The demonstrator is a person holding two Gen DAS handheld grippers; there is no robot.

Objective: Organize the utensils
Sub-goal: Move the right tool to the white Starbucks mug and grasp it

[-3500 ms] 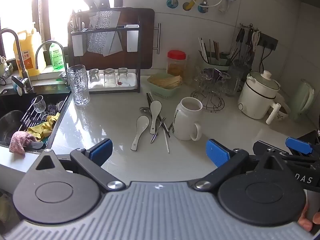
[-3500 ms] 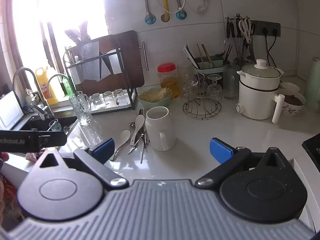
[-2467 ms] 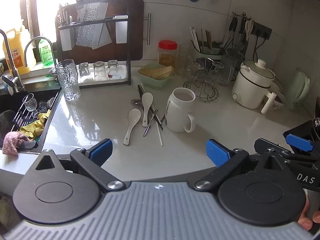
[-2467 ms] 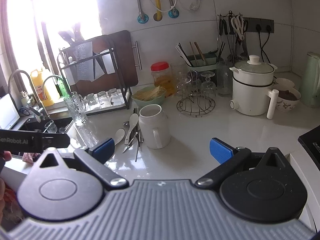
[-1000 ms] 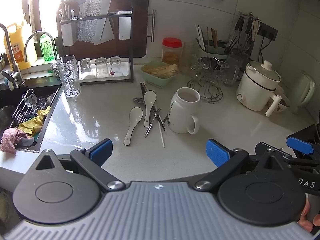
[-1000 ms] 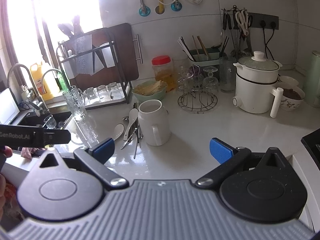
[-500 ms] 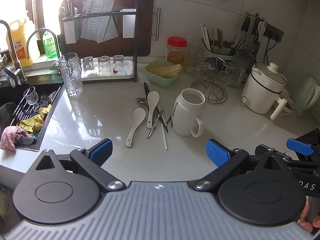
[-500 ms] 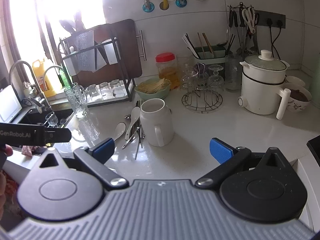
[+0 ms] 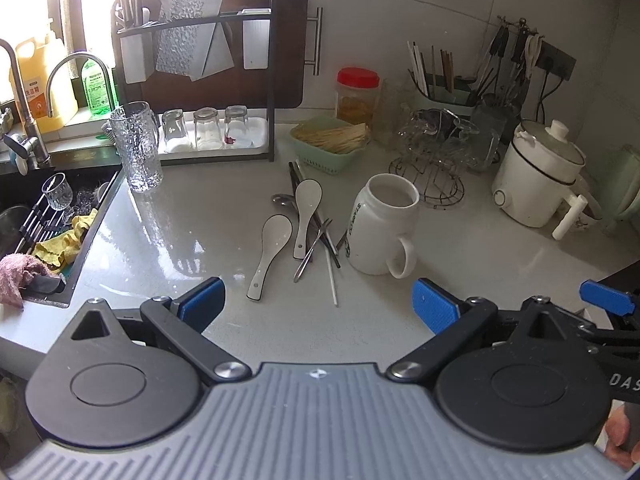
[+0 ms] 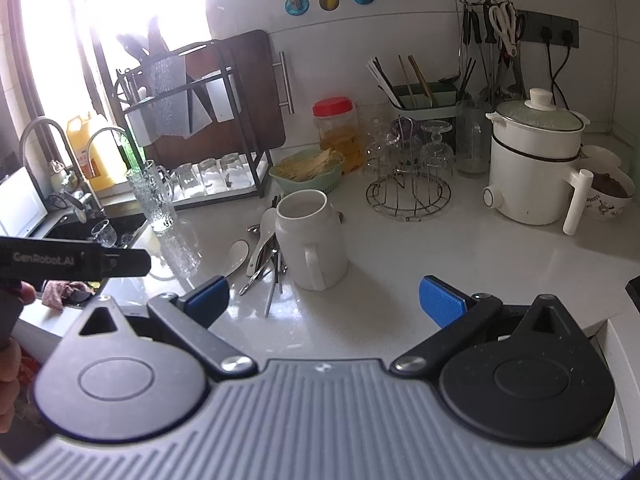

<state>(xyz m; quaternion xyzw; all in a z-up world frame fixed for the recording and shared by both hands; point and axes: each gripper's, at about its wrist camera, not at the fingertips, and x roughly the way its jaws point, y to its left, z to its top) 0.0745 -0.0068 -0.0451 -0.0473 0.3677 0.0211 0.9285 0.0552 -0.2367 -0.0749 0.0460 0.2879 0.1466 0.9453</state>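
Two white ceramic spoons [image 9: 269, 254] [image 9: 306, 212] lie on the pale counter with a metal fork [image 9: 313, 250], a metal spoon [image 9: 283, 201], dark chopsticks [image 9: 308, 208] and a white chopstick [image 9: 331, 276]. Just right of them stands a tall white mug [image 9: 380, 226], handle toward me. My left gripper [image 9: 318, 306] hovers open short of the pile, holding nothing. In the right wrist view the mug [image 10: 312, 236] hides part of the utensils [image 10: 264, 258]. My right gripper [image 10: 324, 298] is open and empty, in front of the mug.
A green utensil caddy [image 10: 424, 100] with chopsticks stands at the back wall. Nearby are a wire glass rack [image 10: 408, 184], a white electric pot [image 10: 534, 164], a green basket [image 9: 330, 146], a tall glass [image 9: 138, 146], a dish rack [image 9: 200, 80] and the sink [image 9: 44, 216] at left.
Both cameras have drifted a little over the counter, and the utensils and mug now sit slightly nearer. Both grippers have stayed open and nothing on the counter has moved.
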